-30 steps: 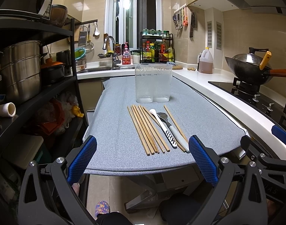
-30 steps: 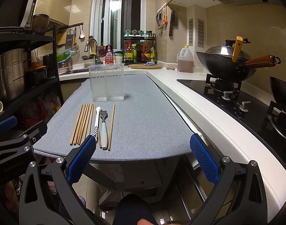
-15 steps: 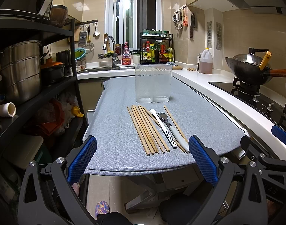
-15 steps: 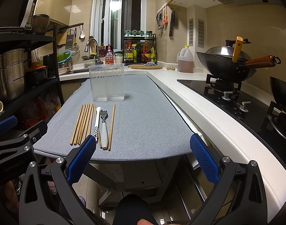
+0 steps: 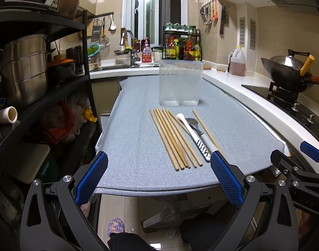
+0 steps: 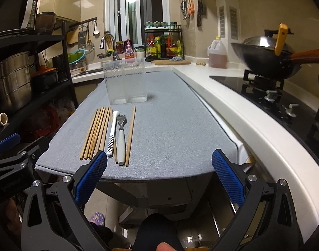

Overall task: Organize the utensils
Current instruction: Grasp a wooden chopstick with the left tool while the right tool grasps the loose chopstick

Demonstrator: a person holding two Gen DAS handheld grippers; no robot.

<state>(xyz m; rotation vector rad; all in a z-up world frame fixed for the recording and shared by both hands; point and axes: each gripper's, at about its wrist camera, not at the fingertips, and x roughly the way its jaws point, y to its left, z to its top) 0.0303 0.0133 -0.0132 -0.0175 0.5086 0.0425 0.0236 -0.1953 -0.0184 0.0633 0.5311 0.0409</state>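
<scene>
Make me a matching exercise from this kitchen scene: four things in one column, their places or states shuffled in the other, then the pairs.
1. chopsticks
2. container
3. wok
4. left gripper

A. on the stove
B. open, holding nothing
C. lying flat in a row on the grey mat
D. upright and empty, beyond the utensils

Pairs: 1-C, 2-D, 3-A, 4-B

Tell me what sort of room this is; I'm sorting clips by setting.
A home kitchen, most likely: a wok sits on a gas hob, a sink tap stands below the window, and a rack of sauce bottles sits on the counter.
</scene>
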